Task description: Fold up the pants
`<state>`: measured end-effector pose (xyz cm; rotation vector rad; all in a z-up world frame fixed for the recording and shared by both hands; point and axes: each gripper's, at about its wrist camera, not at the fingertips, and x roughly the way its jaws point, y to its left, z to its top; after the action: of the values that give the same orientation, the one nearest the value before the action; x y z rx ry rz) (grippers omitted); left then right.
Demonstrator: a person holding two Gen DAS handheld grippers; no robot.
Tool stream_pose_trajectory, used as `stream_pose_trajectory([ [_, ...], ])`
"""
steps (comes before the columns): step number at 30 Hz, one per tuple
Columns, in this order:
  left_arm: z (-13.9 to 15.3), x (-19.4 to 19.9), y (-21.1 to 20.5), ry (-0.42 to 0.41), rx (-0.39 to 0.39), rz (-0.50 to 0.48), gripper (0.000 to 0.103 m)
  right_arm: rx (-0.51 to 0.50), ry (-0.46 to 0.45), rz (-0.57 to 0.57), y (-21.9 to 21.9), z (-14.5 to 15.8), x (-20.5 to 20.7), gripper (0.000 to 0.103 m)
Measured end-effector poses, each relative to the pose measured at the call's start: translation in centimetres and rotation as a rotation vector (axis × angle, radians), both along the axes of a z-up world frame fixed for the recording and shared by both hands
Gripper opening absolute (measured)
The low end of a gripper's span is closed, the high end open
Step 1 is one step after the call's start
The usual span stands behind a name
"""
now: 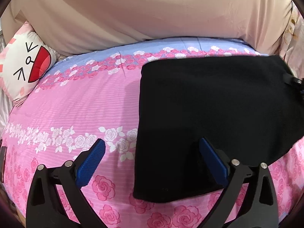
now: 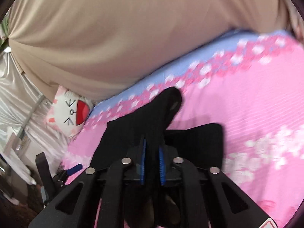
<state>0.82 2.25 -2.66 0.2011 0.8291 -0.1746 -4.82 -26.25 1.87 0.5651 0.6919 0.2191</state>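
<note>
- Black pants are seen lying on the pink floral bedspread, right half of the left wrist view, already folded into a compact, mostly flat block.
- Left gripper is spread wide, nothing pinched, hovering at the lower-left corner of the pants.
- Right gripper is pressed together on a bunched fold of the pants, lifted at frame centre.
- Folding is judged partly done; a further fold and smoothing are left.
- Fabric looks dark, thick, matte.

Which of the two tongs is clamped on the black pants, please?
The right tongs: blue pads pinch a bunch of the black pants. The left tongs stand wide open, gripping nothing.
</note>
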Motion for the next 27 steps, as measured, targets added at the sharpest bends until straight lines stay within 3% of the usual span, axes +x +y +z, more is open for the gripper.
stream_pose_trajectory([
  [1, -0.5, 0.2, -0.1, 0.01, -0.004, -0.001, 0.098, -0.044, 0.038, -0.007, -0.1, -0.8, 0.1, 0.013],
  [2, -0.8, 0.4, -0.1, 0.014, -0.01, -0.001, 0.098, -0.113, 0.146, -0.009, -0.3, -3.3, 0.9, 0.017],
  [3, -1.1, 0.6, -0.1, 0.013, -0.019, 0.001, 0.098, -0.112, 0.197, -0.035, -0.7, -4.7, 1.1, 0.018],
  [5, -0.8, 0.6, -0.1, 0.012, -0.02, 0.009, 0.098, -0.033, 0.145, -0.078, -1.1, -3.7, -0.3, 0.02],
  [7, -0.2, 0.3, 0.2, 0.005, -0.033, 0.005, 0.098, -0.12, 0.041, -0.083, 0.3, -0.3, -1.2, 0.021],
  [9, 0.3, -0.1, 0.2, -0.003, -0.048, -0.004, 0.098, -0.124, -0.004, -0.014, 2.3, 2.1, -0.7, 0.021],
  [12, 0.2, 0.0, -0.5, 0.0, -0.036, -0.015, 0.098, -0.104, -0.012, 0.137, 6.5, 2.9, 2.3, 0.022],
  [14, 0.1, -0.2, -0.7, 0.005, -0.029, -0.016, 0.098, -0.179, 0.059, 0.169, 8.5, 0.8, 5.5, 0.021],
  [15, 0.2, -0.3, -0.6, 0.006, -0.03, -0.017, 0.098, -0.22, 0.11, 0.136, 8.3, -0.8, 6.8, 0.019],
  [16, 0.3, -0.5, -0.3, 0.002, -0.032, -0.019, 0.098, -0.263, 0.175, 0.079, 7.5, -2.8, 8.1, 0.0],
  [17, 0.5, -0.7, 0.1, -0.003, -0.033, -0.021, 0.098, -0.251, 0.216, 0.039, 6.3, -4.5, 8.8, 0.0],
  [18, 0.6, -0.8, 0.4, -0.007, -0.032, -0.02, 0.098, -0.093, 0.189, 0.027, 4.2, -5.4, 8.3, 0.0],
  [20, 0.7, -0.9, 1.1, -0.011, -0.025, -0.016, 0.098, 0.041, 0.192, 0.002, 2.3, -5.1, 7.0, 0.0],
  [22, 0.6, -0.7, 1.7, -0.013, -0.03, -0.006, 0.098, -0.013, 0.138, -0.059, 1.7, -3.0, 4.4, 0.017],
  [24, 0.6, -0.4, 2.0, -0.014, -0.048, 0.003, 0.098, -0.075, 0.098, -0.086, 1.5, -1.5, 1.2, 0.025],
  [27, 0.6, -0.1, 2.0, 0.001, -0.081, -0.004, 0.098, -0.06, 0.085, -0.083, 0.8, -1.2, -2.1, 0.041],
])
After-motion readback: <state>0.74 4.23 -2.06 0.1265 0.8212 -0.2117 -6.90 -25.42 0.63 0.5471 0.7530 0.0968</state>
